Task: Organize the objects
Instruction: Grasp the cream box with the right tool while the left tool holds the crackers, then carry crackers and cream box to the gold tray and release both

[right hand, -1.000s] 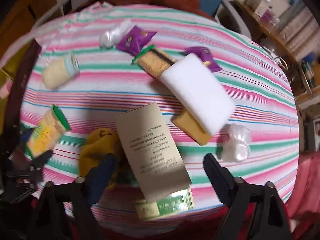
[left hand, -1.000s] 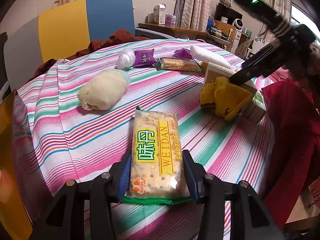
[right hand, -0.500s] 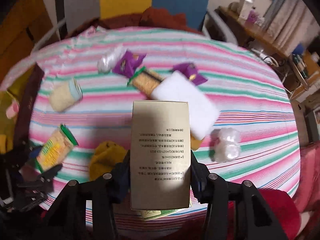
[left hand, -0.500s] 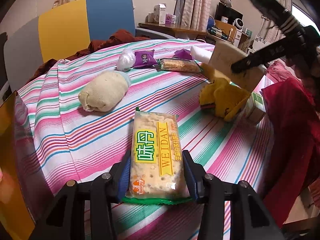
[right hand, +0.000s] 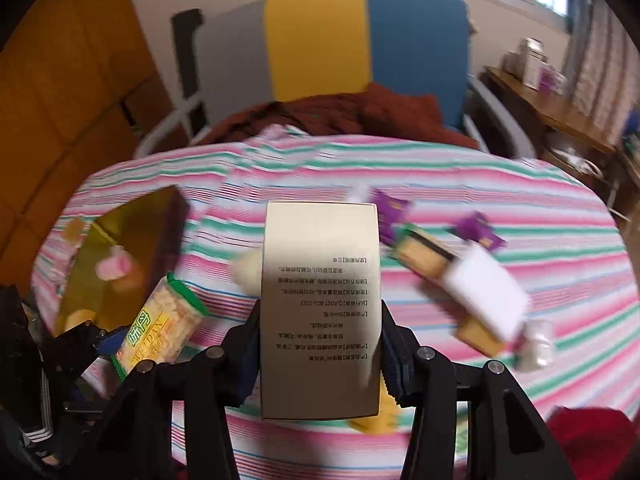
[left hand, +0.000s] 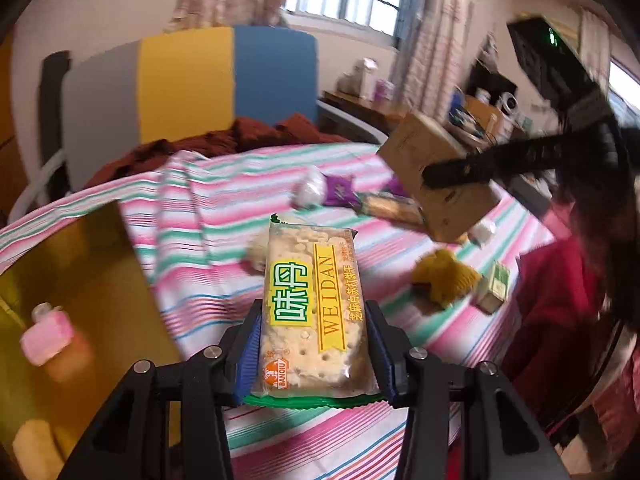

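**Inspector:** Report the left side.

**Operator:** My left gripper is clamped on the cracker packet, both pads pressed to its long edges. I hold it clear of the striped tablecloth, beside the yellow box at my left. A pink-capped bottle lies in that box.

**Inspector:** And the right?

**Operator:** My right gripper grips the tan carton by its sides, print facing the camera, raised above the table. Beyond it lie purple sachets, a white pad and a clear wrapped bundle. The view is motion-blurred; finer detail I cannot tell.
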A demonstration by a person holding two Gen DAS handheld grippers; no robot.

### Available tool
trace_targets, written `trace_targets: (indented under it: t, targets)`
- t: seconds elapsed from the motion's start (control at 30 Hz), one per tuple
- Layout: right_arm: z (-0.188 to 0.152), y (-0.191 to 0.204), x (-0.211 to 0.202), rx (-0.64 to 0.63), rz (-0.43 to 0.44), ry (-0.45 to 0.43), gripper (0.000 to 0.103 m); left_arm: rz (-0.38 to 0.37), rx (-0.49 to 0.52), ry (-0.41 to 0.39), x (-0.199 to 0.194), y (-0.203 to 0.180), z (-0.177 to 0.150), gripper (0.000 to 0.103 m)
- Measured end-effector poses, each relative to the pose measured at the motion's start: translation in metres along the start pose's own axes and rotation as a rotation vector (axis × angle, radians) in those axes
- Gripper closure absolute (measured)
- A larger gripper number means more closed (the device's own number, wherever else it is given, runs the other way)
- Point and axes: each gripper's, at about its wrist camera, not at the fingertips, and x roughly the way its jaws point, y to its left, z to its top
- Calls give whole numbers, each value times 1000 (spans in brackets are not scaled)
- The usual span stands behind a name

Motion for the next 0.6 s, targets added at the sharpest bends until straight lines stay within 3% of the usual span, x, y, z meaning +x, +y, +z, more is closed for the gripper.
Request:
trace_targets:
  t: [0.17,0.27,0.6]
  targets:
    - [10,45,13,-50,78,-2,52,83,-91,-69,-34,36,6,55]
    - [15,96,27,-117,151,7,52,158,-155,-91,-53,68,5,55]
    - [29,178,87,-196,221,85,52,435,-341,-73,-85,177,-26,55]
